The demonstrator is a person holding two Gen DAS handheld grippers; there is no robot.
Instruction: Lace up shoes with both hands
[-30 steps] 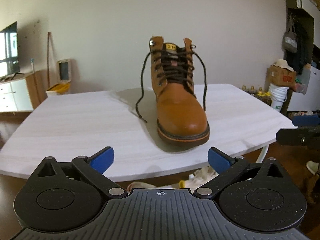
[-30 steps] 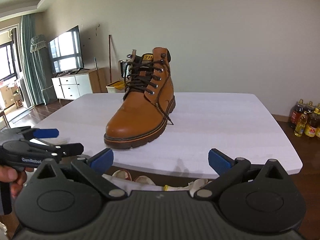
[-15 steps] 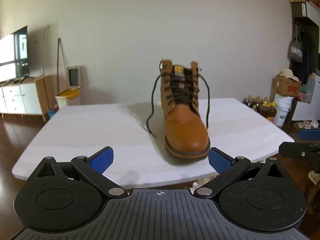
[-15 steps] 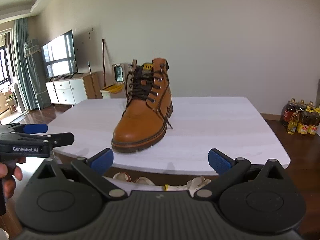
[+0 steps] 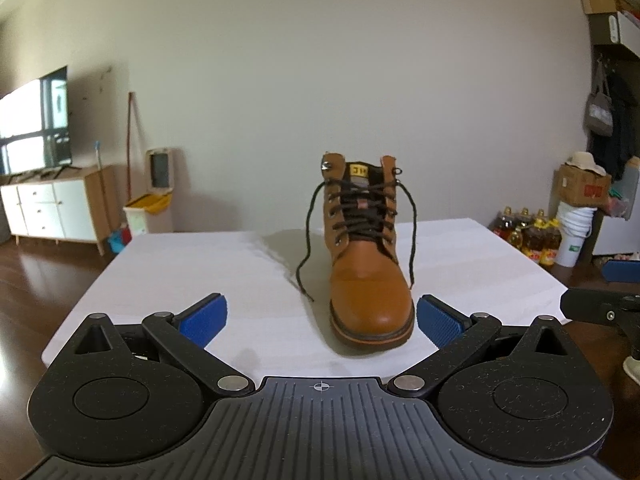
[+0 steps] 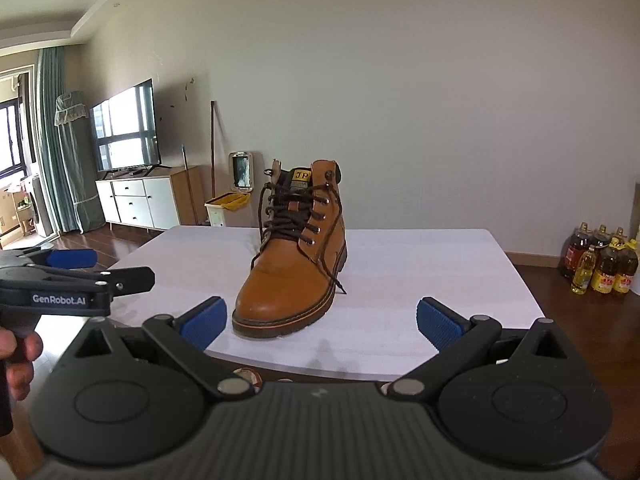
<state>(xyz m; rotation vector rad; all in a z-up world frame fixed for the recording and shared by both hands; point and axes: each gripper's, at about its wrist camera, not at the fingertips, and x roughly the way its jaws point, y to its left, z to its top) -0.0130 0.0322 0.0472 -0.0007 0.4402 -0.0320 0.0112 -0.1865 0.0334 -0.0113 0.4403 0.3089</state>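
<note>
In the left wrist view, the left gripper (image 5: 322, 316) is spread wide and holds nothing, short of the white tabletop (image 5: 180, 264). A tan leather boot (image 5: 366, 256) stands upright near the tabletop's near edge, toe toward the camera. Its dark laces (image 5: 362, 216) are untied, one loose end hanging down each side. The right gripper (image 5: 600, 296) shows at the far right edge.

In the right wrist view, the right gripper (image 6: 322, 316) is likewise wide and empty before the near edge. The boot stands angled, toe pointing near-left, with a lace end resting on the tabletop at its right.
</note>
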